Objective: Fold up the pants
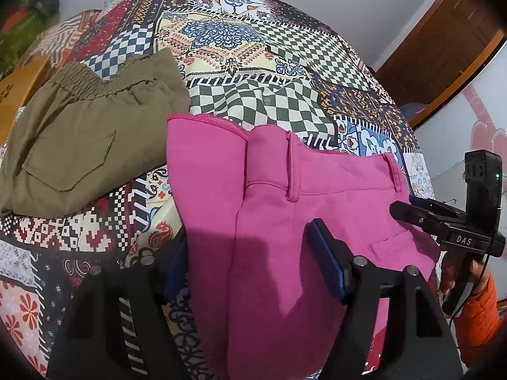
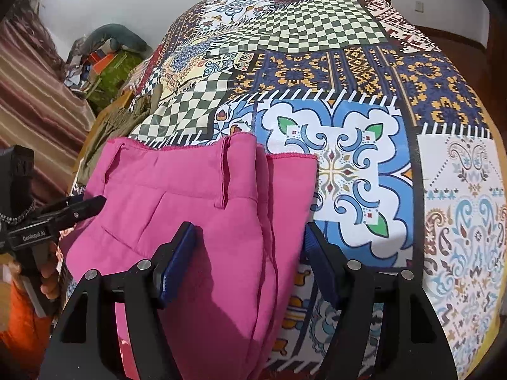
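Pink pants point(image 1: 301, 221) lie folded on the patchwork bedspread point(image 1: 228, 38), waistband and belt loops toward the far side. My left gripper point(image 1: 250, 262) hangs open over their left edge, one pad on the cloth side and the other off it, neither pressing. In the right wrist view the pink pants point(image 2: 196, 196) fill the lower left, and my right gripper point(image 2: 248, 259) stands open astride their right edge. Each gripper shows in the other's view: the right gripper point(image 1: 412, 213) at the pants' right side, the left gripper point(image 2: 87, 207) at their left side.
Olive pants point(image 1: 82, 133) lie folded at the pink ones' left, also glimpsed as olive pants point(image 2: 117, 126) in the right wrist view. A hand in an orange sleeve point(image 1: 478, 310) holds the right gripper. A wooden door point(image 1: 443, 47) stands beyond the bed; a pile of clutter point(image 2: 107, 60) sits far left.
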`<state>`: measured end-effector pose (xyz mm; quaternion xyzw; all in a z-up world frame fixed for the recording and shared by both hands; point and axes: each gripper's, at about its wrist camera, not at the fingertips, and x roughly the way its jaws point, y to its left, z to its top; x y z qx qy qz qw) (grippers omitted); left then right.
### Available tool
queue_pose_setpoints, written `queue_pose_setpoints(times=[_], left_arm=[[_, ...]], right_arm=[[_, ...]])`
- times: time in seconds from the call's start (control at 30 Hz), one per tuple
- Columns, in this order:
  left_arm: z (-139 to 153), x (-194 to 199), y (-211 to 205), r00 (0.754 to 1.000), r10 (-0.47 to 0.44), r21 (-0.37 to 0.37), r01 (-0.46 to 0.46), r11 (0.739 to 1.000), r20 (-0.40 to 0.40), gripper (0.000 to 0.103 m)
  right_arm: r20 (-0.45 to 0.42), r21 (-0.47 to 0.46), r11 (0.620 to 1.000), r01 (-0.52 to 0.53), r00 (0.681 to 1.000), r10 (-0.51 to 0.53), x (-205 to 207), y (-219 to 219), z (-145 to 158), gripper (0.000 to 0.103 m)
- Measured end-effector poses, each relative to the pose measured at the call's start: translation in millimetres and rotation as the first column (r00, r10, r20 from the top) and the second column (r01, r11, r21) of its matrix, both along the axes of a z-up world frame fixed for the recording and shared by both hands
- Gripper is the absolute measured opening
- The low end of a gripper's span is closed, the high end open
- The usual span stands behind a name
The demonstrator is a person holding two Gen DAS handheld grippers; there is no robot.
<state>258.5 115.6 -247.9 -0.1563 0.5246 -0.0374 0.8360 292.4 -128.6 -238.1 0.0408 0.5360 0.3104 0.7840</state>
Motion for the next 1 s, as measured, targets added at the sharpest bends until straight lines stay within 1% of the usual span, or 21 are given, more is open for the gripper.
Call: queue_pose_setpoints(times=[0.07, 0.17, 0.33, 0.47, 0.5, 0.53, 0.6, 0.73, 0.77, 0.83, 0.87, 0.9, 0.93, 0.97, 1.0], left_arm=[[0, -1, 1, 1.0, -0.006, -0.022, 0.006, 1.0, -0.002, 0.071], [0, -8, 0, 1.0, -0.024, -0.046, 0.024, 0.999, -0.006, 0.071], [3, -20, -6, 0.998, -0.065, -0.025, 0.065, 0.998, 0.003, 0.071], [1, -15, -4, 0.999, -0.054, -0.047, 0.054, 0.997, -0.003, 0.07], [1, -13, -5, 0.998, -0.058, -0.06, 0.058, 0.997, 0.0, 0.068], [1, -11, -6, 0.998, -0.066, -0.072, 0.066, 0.995, 0.004, 0.065], [-1, -7, -7, 0.997, -0.081, -0.09, 0.082, 0.993, 0.008, 0.062], [-3, 1, -7, 0.997, -0.08, -0.115, 0.08, 0.99, 0.0, 0.053], [-2, 1, -7, 0.997, -0.079, -0.113, 0.078, 0.991, 0.0, 0.052], [-1, 1, -9, 0.997, -0.08, -0.101, 0.08, 0.992, 0.004, 0.046], [1, 1, -10, 0.997, -0.082, -0.092, 0.083, 0.992, 0.01, 0.044], [3, -1, -12, 0.996, -0.086, -0.075, 0.087, 0.993, 0.018, 0.039], [6, -2, -13, 0.995, -0.092, -0.057, 0.093, 0.994, 0.024, 0.032], [9, -3, -15, 0.995, -0.095, -0.033, 0.096, 0.995, 0.036, 0.028], [11, -4, -16, 0.994, -0.1, -0.025, 0.101, 0.995, 0.044, 0.025]], right_arm=[[0.0, 0.005, 1.0, -0.004, 1.0, 0.004, -1, 0, 0, 0.068], [-0.003, 0.01, 1.0, -0.021, 1.0, 0.021, -4, -2, 1, 0.068], [-0.011, 0.011, 0.998, -0.062, 0.998, 0.062, -13, -5, 3, 0.068], [-0.025, 0.031, 0.998, -0.049, 0.998, 0.05, -10, -5, 0, 0.066], [-0.026, 0.036, 0.998, -0.047, 0.999, 0.048, -9, -4, 0, 0.065], [-0.023, 0.036, 0.998, -0.05, 0.998, 0.051, -8, -1, 1, 0.062], [-0.011, 0.028, 0.998, -0.063, 0.998, 0.064, -7, 5, 2, 0.059], [0.006, 0.016, 0.998, -0.059, 0.998, 0.059, -4, 11, 4, 0.051], [0.009, 0.017, 0.999, -0.051, 0.999, 0.051, -3, 11, 4, 0.048], [0.011, 0.026, 0.999, -0.035, 0.999, 0.034, 0, 7, 6, 0.039], [0.01, 0.03, 0.999, -0.029, 1.0, 0.028, 1, 5, 6, 0.037], [0.012, 0.037, 0.999, -0.021, 1.0, 0.021, 1, 3, 8, 0.033], [0.017, 0.039, 0.999, -0.018, 1.0, 0.017, 1, 2, 9, 0.029], [0.026, 0.035, 0.999, -0.019, 0.999, 0.018, 1, 2, 11, 0.027], [0.038, 0.031, 0.999, -0.023, 0.999, 0.022, 0, 2, 13, 0.025]])
